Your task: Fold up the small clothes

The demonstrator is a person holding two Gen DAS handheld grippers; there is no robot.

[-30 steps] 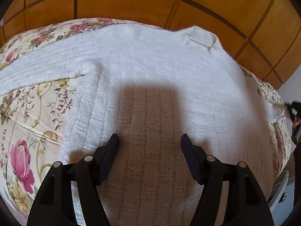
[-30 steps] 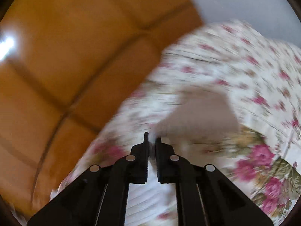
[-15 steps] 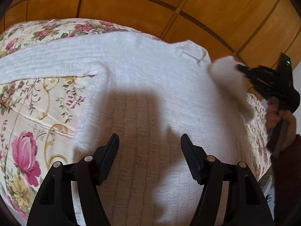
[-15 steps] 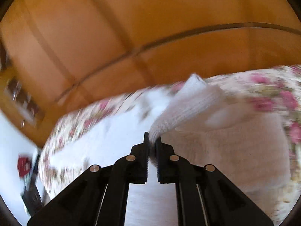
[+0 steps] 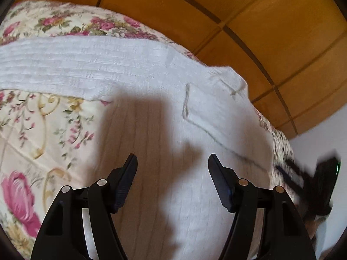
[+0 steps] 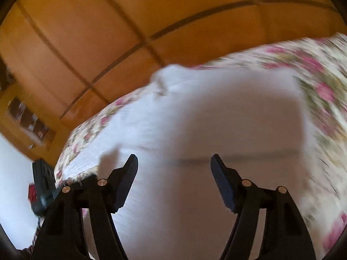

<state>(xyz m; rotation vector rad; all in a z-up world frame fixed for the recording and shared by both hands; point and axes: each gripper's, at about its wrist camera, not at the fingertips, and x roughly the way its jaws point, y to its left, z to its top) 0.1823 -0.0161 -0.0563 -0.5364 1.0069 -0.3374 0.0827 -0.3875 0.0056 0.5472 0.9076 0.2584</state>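
A white knitted sweater (image 5: 173, 112) lies flat on the flowered bedspread (image 5: 32, 130). One sleeve (image 5: 65, 65) stretches out to the left; the other sleeve (image 5: 216, 117) lies folded across the body. My left gripper (image 5: 172, 164) hovers open over the lower body of the sweater, nothing between its fingers. My right gripper (image 5: 308, 182) shows blurred at the right edge of the left wrist view. In the right wrist view the right gripper (image 6: 173, 164) is open above the sweater (image 6: 206, 130), holding nothing; this view is motion-blurred.
A wooden panelled headboard (image 5: 238, 21) rises behind the bed. A white wall (image 5: 321, 134) stands at the right. The bed's right edge (image 5: 282, 143) falls off near the right gripper. A dark device (image 6: 43, 179) shows at the left of the right wrist view.
My right gripper carried the right sleeve up and over the sweater's body, let it go and opened. The sleeve now lies folded across the body. My left gripper stayed open and shifted slightly.
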